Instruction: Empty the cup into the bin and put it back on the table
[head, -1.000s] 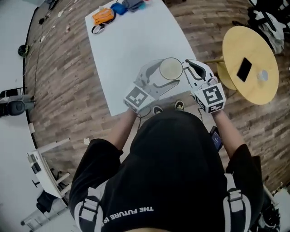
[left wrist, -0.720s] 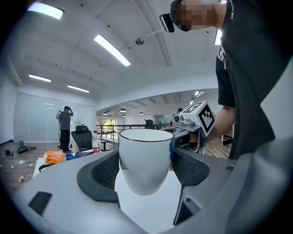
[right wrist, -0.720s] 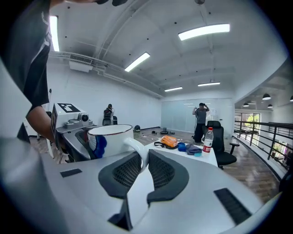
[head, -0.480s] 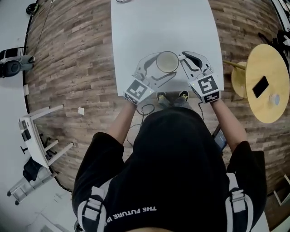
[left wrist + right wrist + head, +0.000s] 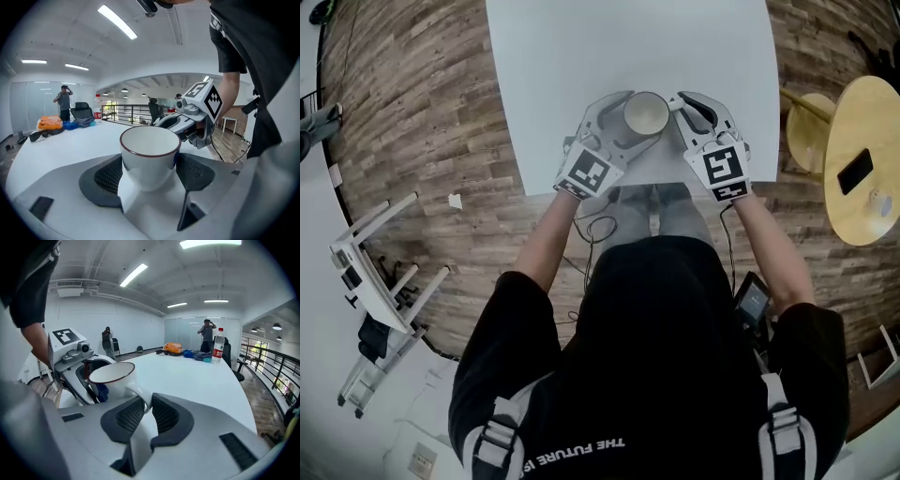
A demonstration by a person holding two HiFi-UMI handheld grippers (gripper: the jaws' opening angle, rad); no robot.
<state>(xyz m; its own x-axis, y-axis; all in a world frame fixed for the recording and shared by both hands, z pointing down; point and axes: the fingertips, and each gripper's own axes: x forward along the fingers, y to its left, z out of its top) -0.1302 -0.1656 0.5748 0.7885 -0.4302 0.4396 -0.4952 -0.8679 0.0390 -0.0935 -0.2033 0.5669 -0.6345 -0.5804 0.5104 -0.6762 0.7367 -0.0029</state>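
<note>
- 2 grippers hold 1 white cup (image 5: 646,113), which sits upright over the near edge of your white table (image 5: 581,56).
- Your left gripper (image 5: 151,174) has its jaws pressed against the cup's body, 1 on each side.
- Your right gripper (image 5: 146,414) is pinching the cup's handle (image 5: 138,397) between its dark pads.
- Inside, the cup looks empty, and its rim is dark red.
- You can't tell whether its base touches the tabletop.
</note>
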